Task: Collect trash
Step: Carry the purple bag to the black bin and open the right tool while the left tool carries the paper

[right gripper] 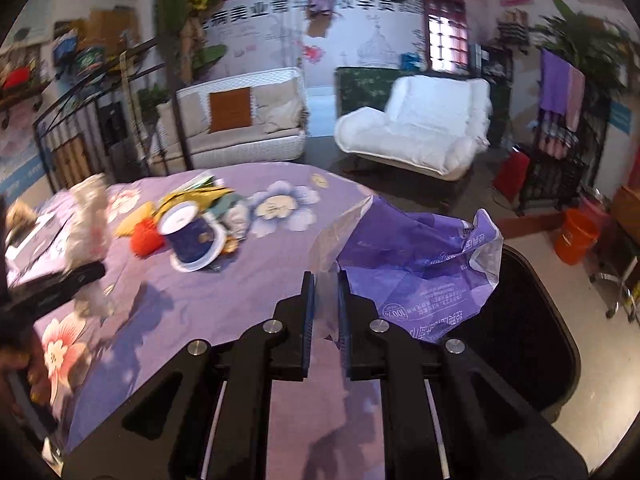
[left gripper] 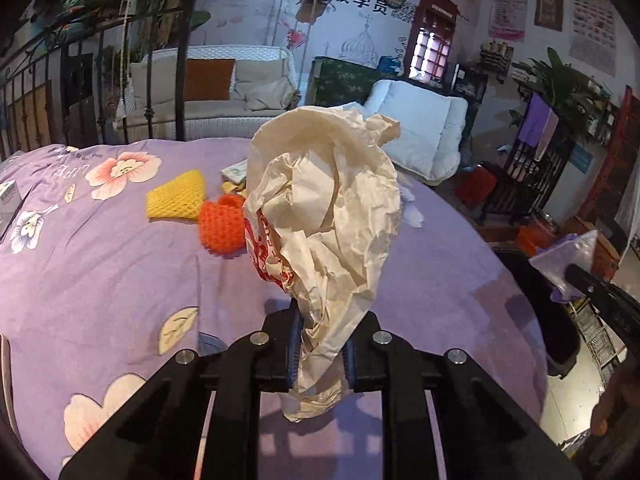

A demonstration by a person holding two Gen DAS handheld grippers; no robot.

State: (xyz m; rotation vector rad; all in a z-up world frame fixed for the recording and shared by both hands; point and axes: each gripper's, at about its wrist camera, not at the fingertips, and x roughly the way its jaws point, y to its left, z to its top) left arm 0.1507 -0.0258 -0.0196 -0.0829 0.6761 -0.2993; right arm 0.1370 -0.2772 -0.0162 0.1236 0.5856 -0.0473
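My left hand-held gripper [left gripper: 320, 344] clamps the crumpled paper wrapper [left gripper: 324, 216], which rises toward 12 o'clock. My right hand-held gripper [right gripper: 326, 308] pinches the purple plastic bag [right gripper: 416, 264], trailing toward 2 o'clock.

We see a lilac bedspread [left gripper: 100, 280] printed with pink-and-cream flowers and pale leaves, filling the lower left of the left wrist view. At centre stands a crumpled cream paper wrapper [left gripper: 332, 216] with red print along its left edge. Left of it lie a yellow foam net [left gripper: 176, 200] and an orange foam net [left gripper: 222, 224], both with a mesh pattern. In the right wrist view, a purple plastic bag [right gripper: 416, 272] with white lettering and clear edges sits right of centre; a dark blue cup [right gripper: 192, 236] with a white rim lies at left. Both black hand-held grippers carry blue pads.
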